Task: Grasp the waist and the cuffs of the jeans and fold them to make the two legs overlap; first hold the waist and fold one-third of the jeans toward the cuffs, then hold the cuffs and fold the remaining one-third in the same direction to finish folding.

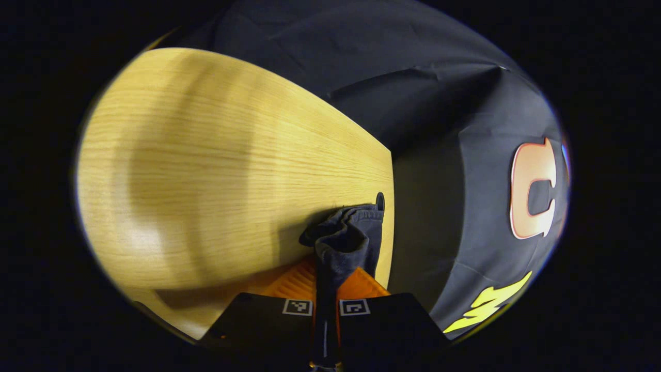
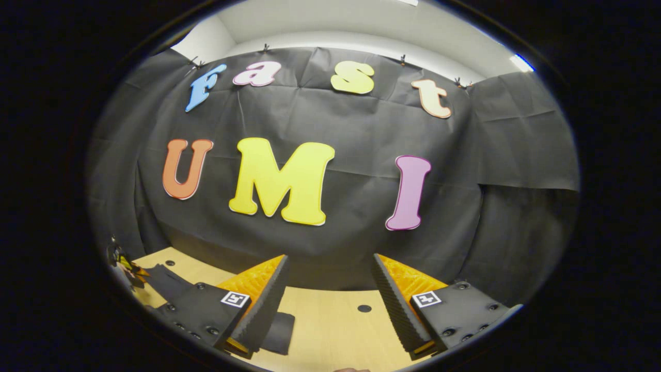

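Left tool [image 1: 325, 281] pinched closed — right tool [image 2: 328, 289] spread apart.

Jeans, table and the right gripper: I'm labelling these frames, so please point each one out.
jeans [image 1: 345, 243], left gripper view, bunched dark fabric pinched between the fingers.
table [image 1: 217, 170], left gripper view, bare wooden top.
right gripper [image 2: 328, 281], right gripper view, gap between its spread fingers.
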### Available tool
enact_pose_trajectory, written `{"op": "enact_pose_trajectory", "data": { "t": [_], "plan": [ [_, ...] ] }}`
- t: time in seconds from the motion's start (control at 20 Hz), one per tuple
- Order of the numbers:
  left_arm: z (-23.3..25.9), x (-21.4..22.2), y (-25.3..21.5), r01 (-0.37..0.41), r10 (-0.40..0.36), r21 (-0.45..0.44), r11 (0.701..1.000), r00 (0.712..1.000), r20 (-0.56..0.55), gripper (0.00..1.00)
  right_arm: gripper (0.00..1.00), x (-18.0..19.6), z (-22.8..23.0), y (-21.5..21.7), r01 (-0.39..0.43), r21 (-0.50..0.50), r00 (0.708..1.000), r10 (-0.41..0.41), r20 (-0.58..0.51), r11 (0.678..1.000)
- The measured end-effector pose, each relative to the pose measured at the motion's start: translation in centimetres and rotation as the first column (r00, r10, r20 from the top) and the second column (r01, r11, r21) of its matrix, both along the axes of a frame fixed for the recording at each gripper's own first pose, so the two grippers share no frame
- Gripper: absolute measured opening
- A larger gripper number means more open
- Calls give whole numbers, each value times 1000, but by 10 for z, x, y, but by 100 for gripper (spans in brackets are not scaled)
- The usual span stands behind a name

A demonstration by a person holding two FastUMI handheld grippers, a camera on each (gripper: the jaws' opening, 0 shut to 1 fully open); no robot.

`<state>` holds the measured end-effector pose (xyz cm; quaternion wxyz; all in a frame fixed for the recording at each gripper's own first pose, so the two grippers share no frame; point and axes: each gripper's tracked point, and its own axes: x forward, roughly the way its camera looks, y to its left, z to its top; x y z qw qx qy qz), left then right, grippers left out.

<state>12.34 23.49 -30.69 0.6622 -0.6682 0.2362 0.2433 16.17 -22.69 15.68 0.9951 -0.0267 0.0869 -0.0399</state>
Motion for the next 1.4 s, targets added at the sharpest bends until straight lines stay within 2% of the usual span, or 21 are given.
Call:
{"op": "enact_pose_trajectory", "data": {
  "t": [0.35, 0.7, 1.0, 1.2, 1.4],
  "plan": [
    [46, 11, -5, 71, -76, 170, 983, 997, 23, 4, 98, -7, 0, -10, 14, 24, 1000, -14, -4, 1000],
    [143, 27, -35, 129, -194, 397, 909, 972, 129, 4, 98, -17, 1, -21, 13, 28, 1000, -13, -7, 1000],
    [221, 43, -117, 192, -347, 514, 836, 910, 225, 4, 98, -28, -1, -40, 3, 56, 1000, -3, -7, 998],
    [247, 44, -178, 244, -447, 579, 778, 863, 236, 4, 98, -36, -2, -62, 3, 55, 1000, -3, -6, 998],
    [259, 48, -248, 305, -510, 561, 770, 822, 253, 4, 98, -46, -4, -91, 27, 52, 1000, -26, -15, 998]
  ]
}}
